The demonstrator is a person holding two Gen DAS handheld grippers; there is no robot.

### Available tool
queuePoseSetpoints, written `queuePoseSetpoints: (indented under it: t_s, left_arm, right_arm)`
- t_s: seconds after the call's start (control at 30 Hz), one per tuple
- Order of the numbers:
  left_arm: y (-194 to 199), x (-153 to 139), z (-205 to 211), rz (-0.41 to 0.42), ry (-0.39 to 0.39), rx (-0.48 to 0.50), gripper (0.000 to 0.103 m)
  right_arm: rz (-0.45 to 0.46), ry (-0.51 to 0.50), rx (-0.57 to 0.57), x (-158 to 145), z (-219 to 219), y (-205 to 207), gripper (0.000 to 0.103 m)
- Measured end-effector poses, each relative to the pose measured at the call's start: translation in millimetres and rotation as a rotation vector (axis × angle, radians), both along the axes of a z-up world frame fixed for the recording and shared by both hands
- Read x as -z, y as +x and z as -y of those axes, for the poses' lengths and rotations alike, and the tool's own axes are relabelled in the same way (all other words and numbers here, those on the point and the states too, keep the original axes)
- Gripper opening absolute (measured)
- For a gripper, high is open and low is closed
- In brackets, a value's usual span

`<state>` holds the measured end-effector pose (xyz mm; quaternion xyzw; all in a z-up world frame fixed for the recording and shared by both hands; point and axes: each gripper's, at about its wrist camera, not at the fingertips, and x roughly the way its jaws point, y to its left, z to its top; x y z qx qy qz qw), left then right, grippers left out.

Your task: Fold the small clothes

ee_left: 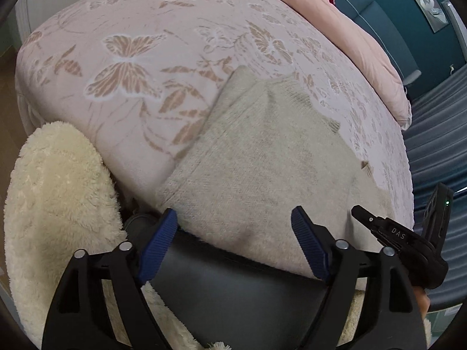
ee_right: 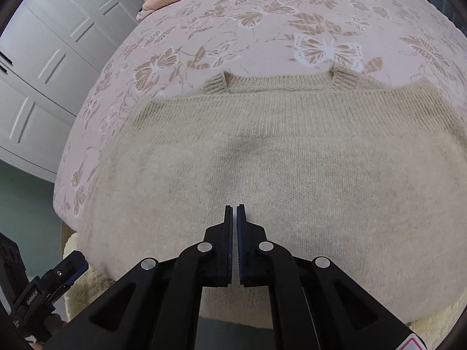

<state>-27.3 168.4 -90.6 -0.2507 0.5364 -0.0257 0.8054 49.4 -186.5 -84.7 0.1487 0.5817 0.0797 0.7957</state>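
Observation:
A beige knit sweater [ee_right: 277, 160] lies folded on the bed, its two ribbed cuffs [ee_right: 216, 84] poking out along the far edge. My right gripper [ee_right: 232, 207] hovers over the sweater's near half, shut, with nothing between its pads. In the left wrist view my left gripper [ee_left: 233, 213] stands wide open above the near edge of the sweater [ee_left: 256, 160], with no cloth between its blue pads [ee_left: 160, 239]. My right gripper [ee_left: 360, 214] shows at the right of that view, beside the sweater's corner. My left gripper's finger [ee_right: 68, 267] shows low at the left of the right wrist view.
The bed has a pink butterfly-print cover [ee_left: 131, 67]. A pink duvet [ee_left: 350, 35] is bunched at its far end. A cream fluffy fabric [ee_left: 58, 204] lies at the near edge, over a dark grey surface [ee_left: 233, 280]. White wardrobe doors [ee_right: 43, 58] stand beyond the bed's left side.

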Motion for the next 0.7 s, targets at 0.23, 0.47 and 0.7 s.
queuePoseSetpoints:
  t_s: [0.23, 0.47, 0.7]
  left_arm:
    - [18, 38, -7, -0.078, -0.138, -0.102, 0.078]
    - [38, -23, 24, 0.101, -0.106, 0.069, 0.015]
    - [27, -124, 147, 0.338, -0.063, 0.427, 0.015]
  right_arm:
    - [-0.037, -0.059, -0.035, 28, -13, 14, 0.0]
    - [-0.028, 0.006, -0.027, 31, -3, 13, 0.0]
    - [0.036, 0.244, 0.12, -4, 63, -10, 0.023]
